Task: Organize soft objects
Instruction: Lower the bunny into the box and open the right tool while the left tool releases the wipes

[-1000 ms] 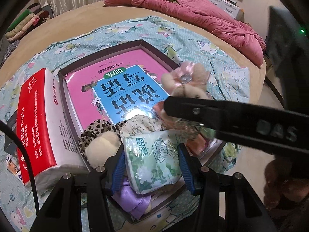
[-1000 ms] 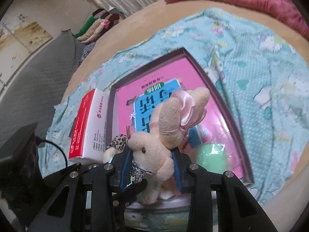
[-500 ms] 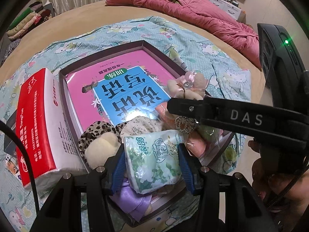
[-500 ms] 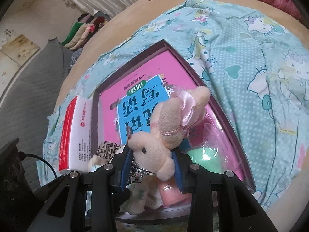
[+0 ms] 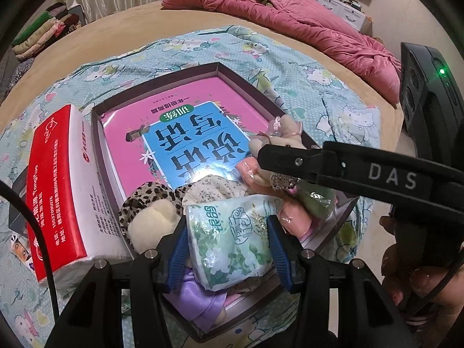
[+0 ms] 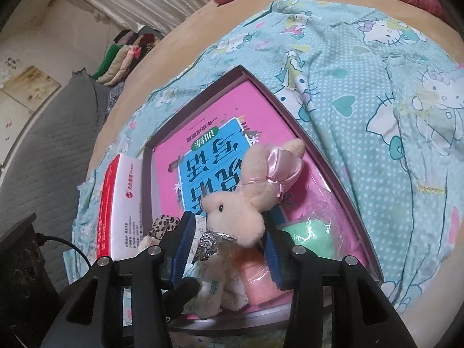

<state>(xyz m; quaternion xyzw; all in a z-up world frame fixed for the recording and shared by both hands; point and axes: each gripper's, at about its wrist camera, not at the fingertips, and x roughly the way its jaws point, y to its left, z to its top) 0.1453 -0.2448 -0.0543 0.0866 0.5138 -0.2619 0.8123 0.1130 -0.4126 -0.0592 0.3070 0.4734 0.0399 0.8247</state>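
My left gripper (image 5: 226,229) is shut on a green floral tissue pack (image 5: 232,243), held over the near end of a dark purple box (image 5: 162,81). In the right wrist view a cream plush bunny (image 6: 240,203) with a pink bow rests between the pads of my right gripper (image 6: 227,226). Those jaws are opening, and the left pad stands off the bunny's head. In the left wrist view, the bunny (image 5: 285,133) lies at the box's right side behind the right gripper's black finger (image 5: 319,165).
A pink and blue book (image 5: 188,133) lines the box. A leopard plush (image 5: 145,203), a purple cloth (image 5: 197,298) and pink and green packs (image 6: 307,235) fill its near end. A red and white tissue box (image 5: 55,179) stands left. A pink quilt (image 5: 304,20) lies behind.
The right gripper's pads have spread away from the bunny, which has sunk a little into the box's near right corner. The left gripper and its tissue pack have stayed put.
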